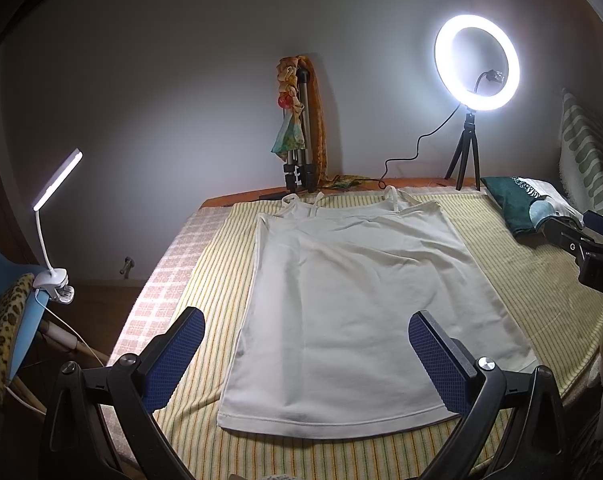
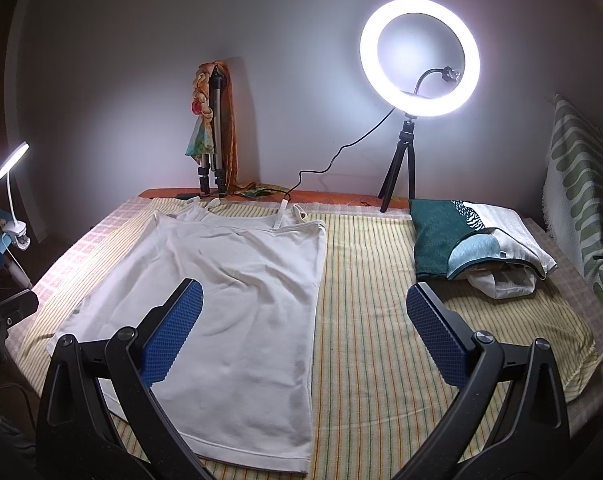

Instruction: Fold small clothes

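A white camisole (image 1: 353, 300) lies flat on a yellow striped cloth (image 1: 229, 280), straps toward the far wall and hem toward me. It also shows in the right wrist view (image 2: 229, 312), left of centre. My left gripper (image 1: 306, 344) is open and empty, hovering above the lower half of the camisole. My right gripper (image 2: 304, 320) is open and empty, above the camisole's right edge and the striped cloth (image 2: 381, 320). The right gripper's body (image 1: 589, 248) shows at the right edge of the left wrist view.
A ring light on a tripod (image 2: 419, 56) stands at the back right. A folded tripod with scarves (image 2: 215, 128) leans on the wall. A pile of folded clothes (image 2: 477, 236) lies at the right. A clip lamp (image 1: 55, 216) stands at the left.
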Motion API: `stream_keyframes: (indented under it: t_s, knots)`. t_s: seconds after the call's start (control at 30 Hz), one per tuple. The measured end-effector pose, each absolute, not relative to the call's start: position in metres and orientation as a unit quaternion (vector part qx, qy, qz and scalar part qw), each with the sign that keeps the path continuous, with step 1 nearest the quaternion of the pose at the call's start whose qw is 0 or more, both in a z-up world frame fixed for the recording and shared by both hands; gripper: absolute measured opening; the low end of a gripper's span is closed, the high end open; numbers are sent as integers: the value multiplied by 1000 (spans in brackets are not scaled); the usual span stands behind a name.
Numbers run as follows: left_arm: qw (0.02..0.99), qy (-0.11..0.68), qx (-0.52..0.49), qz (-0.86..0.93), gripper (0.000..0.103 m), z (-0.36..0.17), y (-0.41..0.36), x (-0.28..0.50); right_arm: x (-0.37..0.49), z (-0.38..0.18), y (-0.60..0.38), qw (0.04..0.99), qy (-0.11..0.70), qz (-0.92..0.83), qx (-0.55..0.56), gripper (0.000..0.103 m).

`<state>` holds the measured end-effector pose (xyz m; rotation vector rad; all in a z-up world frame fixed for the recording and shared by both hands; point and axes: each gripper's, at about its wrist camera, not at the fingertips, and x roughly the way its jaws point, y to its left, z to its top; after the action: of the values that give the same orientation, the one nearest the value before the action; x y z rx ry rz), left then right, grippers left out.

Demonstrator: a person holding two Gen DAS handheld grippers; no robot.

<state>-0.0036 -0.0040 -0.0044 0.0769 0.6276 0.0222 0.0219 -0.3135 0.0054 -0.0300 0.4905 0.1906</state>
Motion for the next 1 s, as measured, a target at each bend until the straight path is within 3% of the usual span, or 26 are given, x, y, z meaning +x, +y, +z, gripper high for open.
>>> stream_keyframes:
  t_s: [1.0]
  knots:
    - [940,342,6,10,100,-16,26,0,47,-3,-302,958,264,113,-17,103]
